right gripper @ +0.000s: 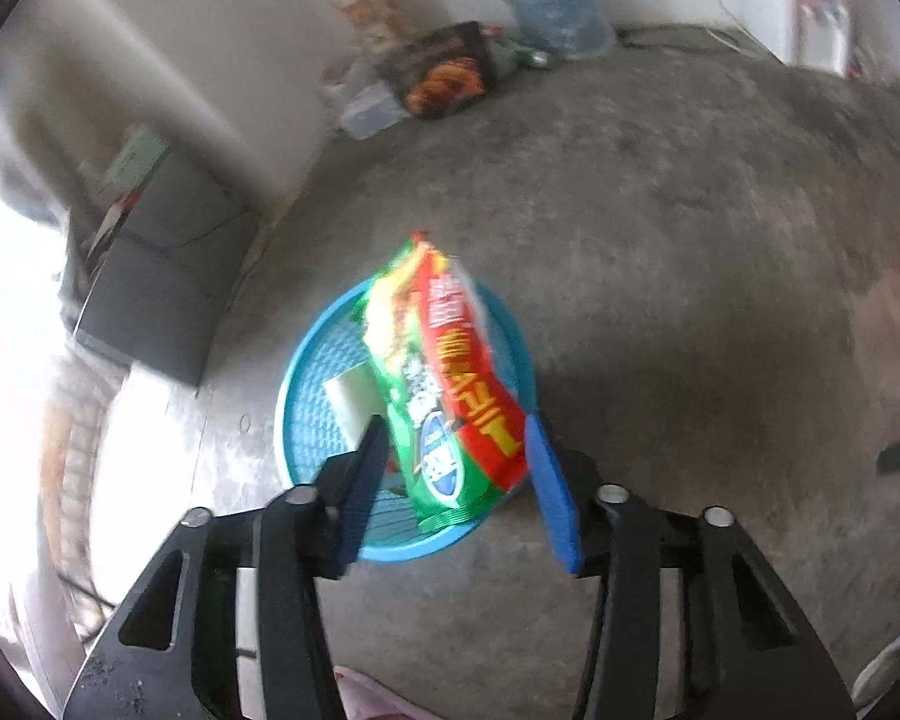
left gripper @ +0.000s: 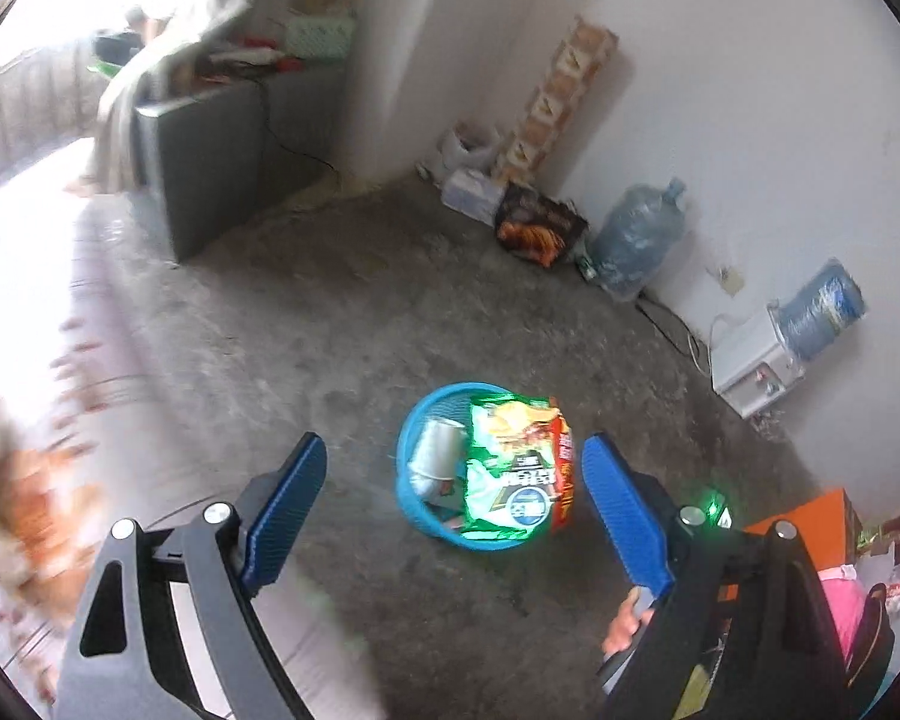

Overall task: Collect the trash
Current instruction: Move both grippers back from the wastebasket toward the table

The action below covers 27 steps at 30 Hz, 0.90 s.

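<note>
Jaws on the left gripper [left gripper: 453,513] gape empty above the floor, while the right gripper [right gripper: 453,468] stands parted around the snack bag [right gripper: 444,378] propped in the blue basket [right gripper: 306,378], apparently mid-drop; next, find more trash.

basket [left gripper: 411,450]: bright blue plastic with a fine mesh pattern
snack bag [left gripper: 513,468]: green and red, yellow lettering, a round blue and white badge, a printed picture of yellow chips
cup [left gripper: 435,450]: white
left gripper [left gripper: 456,516]: blue ribbed fingers on black arms with silver bolts
right gripper [right gripper: 459,489]: blue fingers on black arms
floor [left gripper: 342,324]: mottled grey concrete
wall [left gripper: 750,90]: white
water jug [left gripper: 636,234]: pale see-through blue
cabinet [left gripper: 210,174]: dark grey
box [left gripper: 540,225]: black with an orange print
</note>
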{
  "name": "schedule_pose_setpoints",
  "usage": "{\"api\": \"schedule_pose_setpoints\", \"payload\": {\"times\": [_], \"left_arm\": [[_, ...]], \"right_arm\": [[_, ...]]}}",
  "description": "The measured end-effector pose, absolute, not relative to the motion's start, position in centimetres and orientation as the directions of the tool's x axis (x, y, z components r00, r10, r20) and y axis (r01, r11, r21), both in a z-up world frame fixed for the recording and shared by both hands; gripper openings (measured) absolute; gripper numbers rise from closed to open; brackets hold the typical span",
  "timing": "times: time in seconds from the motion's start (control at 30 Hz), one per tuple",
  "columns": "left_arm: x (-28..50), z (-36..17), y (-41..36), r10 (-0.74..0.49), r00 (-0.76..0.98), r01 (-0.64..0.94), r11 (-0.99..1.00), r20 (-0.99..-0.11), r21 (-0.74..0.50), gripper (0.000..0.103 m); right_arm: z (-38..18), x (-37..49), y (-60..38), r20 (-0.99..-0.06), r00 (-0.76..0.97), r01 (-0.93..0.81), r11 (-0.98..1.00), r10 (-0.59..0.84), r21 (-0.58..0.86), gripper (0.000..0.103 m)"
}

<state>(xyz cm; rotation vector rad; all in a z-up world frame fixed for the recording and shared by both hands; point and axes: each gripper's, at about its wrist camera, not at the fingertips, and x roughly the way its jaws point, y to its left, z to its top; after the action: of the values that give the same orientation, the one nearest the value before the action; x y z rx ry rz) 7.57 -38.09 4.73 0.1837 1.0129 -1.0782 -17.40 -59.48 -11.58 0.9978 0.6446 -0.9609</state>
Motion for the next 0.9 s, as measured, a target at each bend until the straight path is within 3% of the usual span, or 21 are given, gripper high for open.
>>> {"api": "schedule_pose_setpoints", "payload": {"times": [0.17, 0.27, 0.4, 0.47, 0.7, 0.9], "left_arm": [[8.9, 7.2, -29.2, -0.665, 0.171, 0.777, 0.545, -0.727, -0.316, 0.085], [9.6, 7.7, -24.3, -0.666, 0.221, 0.751, 0.583, -0.713, -0.311, 0.085], [10.6, 7.4, -18.9, -0.651, 0.272, 0.693, 0.643, -0.709, -0.324, 0.085], [11.2, 7.1, -17.0, -0.636, 0.297, 0.668, 0.672, -0.712, -0.321, 0.085], [14.0, 6.2, -12.0, -0.580, 0.377, 0.568, 0.761, -0.723, -0.314, 0.085], [15.9, 5.5, -9.8, -0.548, 0.394, 0.520, 0.795, -0.738, -0.313, 0.085]], "right_arm": [[-11.4, -11.5, -59.5, -0.859, 0.419, 0.855, 0.448, -0.294, 0.263, 0.031], [-14.6, -6.7, -60.7, -0.933, 0.274, 0.828, 0.551, -0.235, 0.104, 0.027], [-21.6, -2.8, -63.8, -0.991, 0.006, 0.820, 0.567, -0.136, -0.073, 0.011], [-24.4, -1.8, -65.2, -0.988, -0.100, 0.819, 0.553, -0.120, -0.150, 0.012], [-29.5, 0.3, -67.8, -0.975, -0.222, 0.851, 0.494, 0.027, -0.180, 0.009], [-32.7, 2.4, -67.9, -0.941, -0.337, 0.819, 0.504, 0.038, -0.273, 0.009]]}}
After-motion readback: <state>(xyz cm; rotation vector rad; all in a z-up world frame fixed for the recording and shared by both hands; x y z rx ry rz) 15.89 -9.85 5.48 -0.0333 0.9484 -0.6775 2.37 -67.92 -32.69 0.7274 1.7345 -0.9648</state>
